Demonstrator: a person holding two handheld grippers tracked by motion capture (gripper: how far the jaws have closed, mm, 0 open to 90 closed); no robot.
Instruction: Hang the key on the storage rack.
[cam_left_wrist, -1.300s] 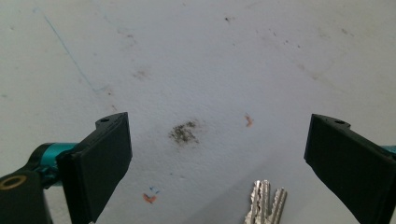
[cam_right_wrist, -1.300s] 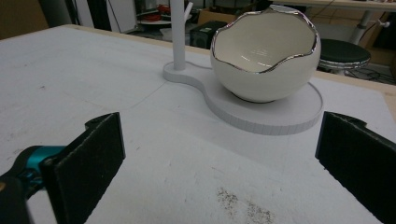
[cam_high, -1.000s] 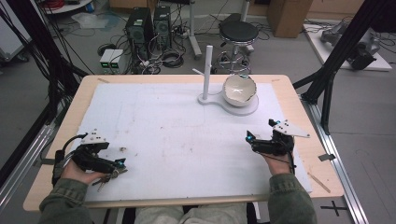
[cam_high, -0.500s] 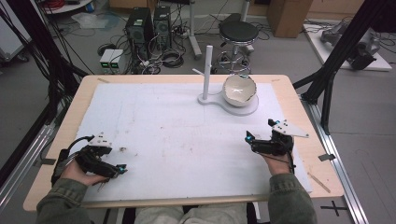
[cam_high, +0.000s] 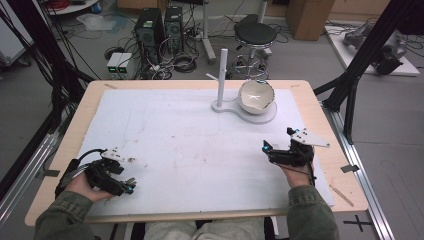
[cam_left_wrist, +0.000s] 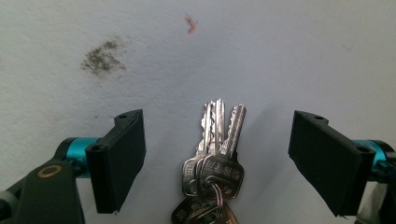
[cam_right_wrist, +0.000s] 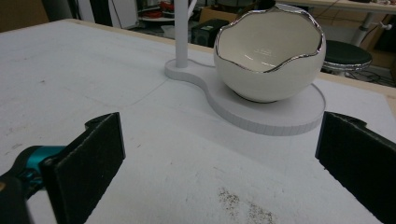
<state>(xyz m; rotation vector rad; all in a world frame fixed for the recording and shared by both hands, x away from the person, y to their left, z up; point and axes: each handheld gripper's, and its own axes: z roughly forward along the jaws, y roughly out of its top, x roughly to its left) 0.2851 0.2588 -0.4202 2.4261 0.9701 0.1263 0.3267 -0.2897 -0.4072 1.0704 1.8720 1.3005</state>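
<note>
A bunch of silver metal keys (cam_left_wrist: 215, 158) was straddled, untouched, by the closing left gripper (cam_left_wrist: 217, 161); the right gripper (cam_right_wrist: 219, 172) was held open.

high view: above near edge of table (cam_high: 60, 165), facing forward-down, far | left gripper view: close, downward on keys (cam_left_wrist: 214, 154) | right gripper view: low, toward bowl (cam_right_wrist: 268, 56), shared with high view (cam_high: 256, 96)

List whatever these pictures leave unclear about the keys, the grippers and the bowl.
- Keys: left gripper view's bottom edge cuts off the ring and lower keys, so their number is unclear.
- Keys in the high view: hidden beneath the left gripper and hand.
- Bowl: right gripper view shows no floor of it; the near wall hides it.
- Right gripper: too small in the high view to judge its jaw gap.
</note>
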